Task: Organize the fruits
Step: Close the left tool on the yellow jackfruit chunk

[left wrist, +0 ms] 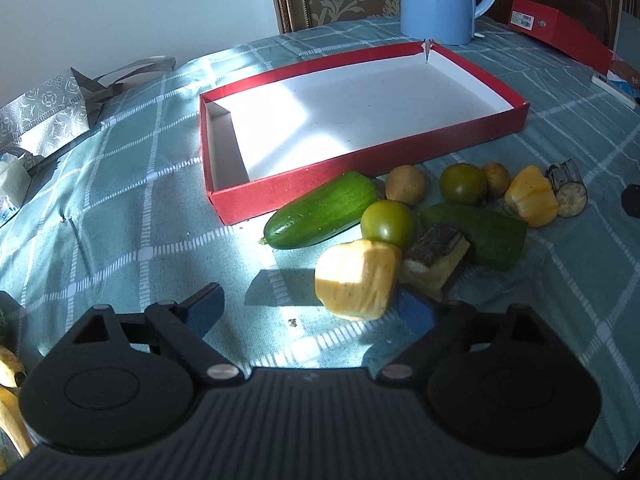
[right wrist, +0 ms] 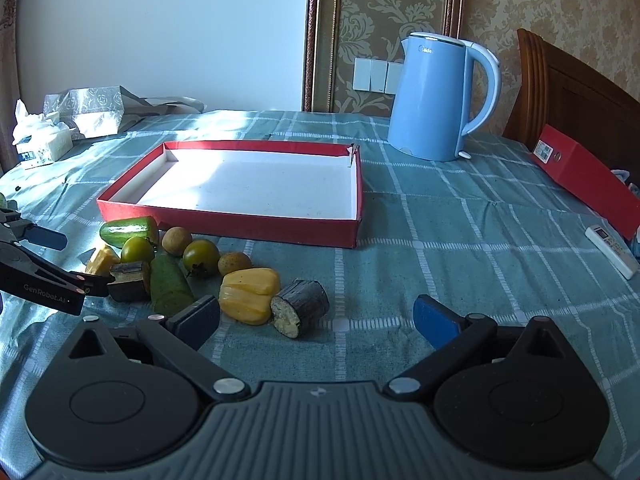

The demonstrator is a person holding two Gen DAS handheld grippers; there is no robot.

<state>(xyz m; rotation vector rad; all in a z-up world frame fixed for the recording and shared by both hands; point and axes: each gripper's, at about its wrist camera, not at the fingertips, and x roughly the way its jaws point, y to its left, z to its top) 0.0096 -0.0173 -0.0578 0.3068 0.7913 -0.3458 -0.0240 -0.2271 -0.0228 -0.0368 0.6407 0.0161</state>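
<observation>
My left gripper gapes wide, empty, around the yellow fruit chunk; it looks soft and slick, so I'd squeeze its ridged sides gently.

- A shallow red cardboard tray with a white floor sits mid-frame on the teal checked tablecloth.
- Green and yellow produce clusters at lower left.
- A light-blue electric kettle stands upper right.
</observation>
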